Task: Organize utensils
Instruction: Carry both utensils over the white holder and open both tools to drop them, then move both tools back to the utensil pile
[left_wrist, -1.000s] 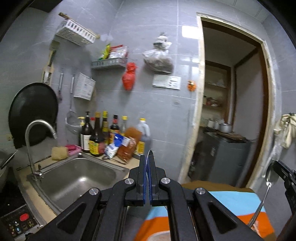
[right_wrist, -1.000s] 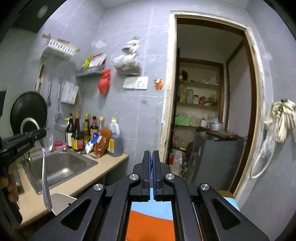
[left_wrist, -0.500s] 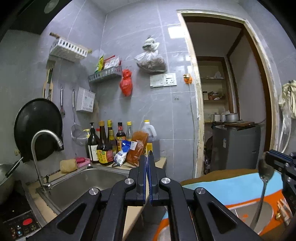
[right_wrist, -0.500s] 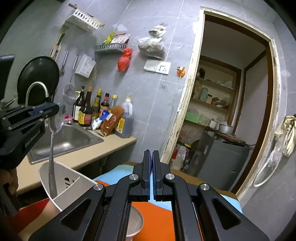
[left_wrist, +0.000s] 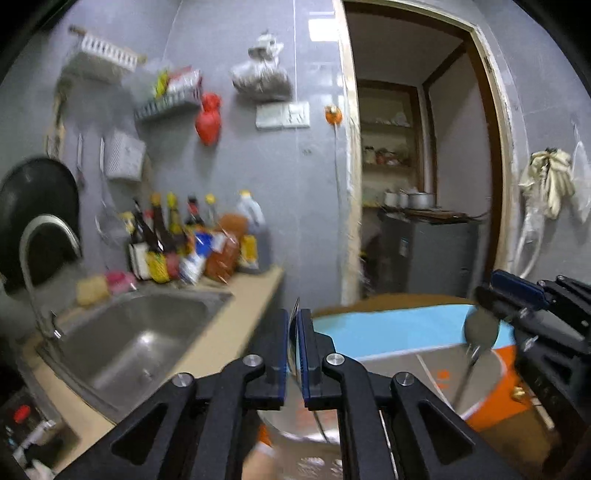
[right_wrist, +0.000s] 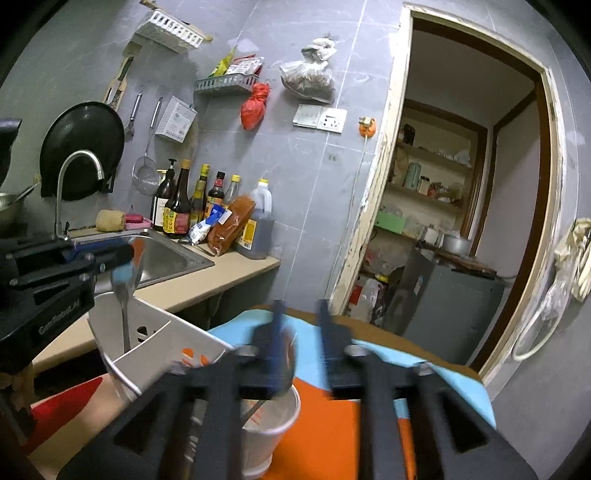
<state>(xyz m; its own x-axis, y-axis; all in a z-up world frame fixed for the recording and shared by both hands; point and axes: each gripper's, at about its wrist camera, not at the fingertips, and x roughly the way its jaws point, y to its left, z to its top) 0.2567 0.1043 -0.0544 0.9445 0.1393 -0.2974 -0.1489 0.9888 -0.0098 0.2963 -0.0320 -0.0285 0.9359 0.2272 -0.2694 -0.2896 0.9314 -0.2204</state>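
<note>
My left gripper (left_wrist: 294, 334) is shut on a metal spoon (right_wrist: 123, 280); its bowl sits between the fingers and its handle hangs down into the white utensil holder (right_wrist: 155, 350). My right gripper (right_wrist: 297, 321) is open, its blurred fingers spread apart above a clear plastic cup (right_wrist: 271, 424). A second spoon (left_wrist: 476, 336) hangs by the right gripper in the left wrist view, its handle reaching into the holder (left_wrist: 484, 373). I cannot tell whether the right fingers still touch it.
Both containers stand on a table with an orange and blue cloth (right_wrist: 332, 435). To the left are a counter with a steel sink (left_wrist: 122, 339), a tap (right_wrist: 74, 177) and sauce bottles (right_wrist: 184, 206). A doorway (right_wrist: 461, 221) opens at the right.
Both grippers have come down to the white holder with their spoons. The right gripper, shut before, has now opened. The left gripper stays shut on its spoon.
</note>
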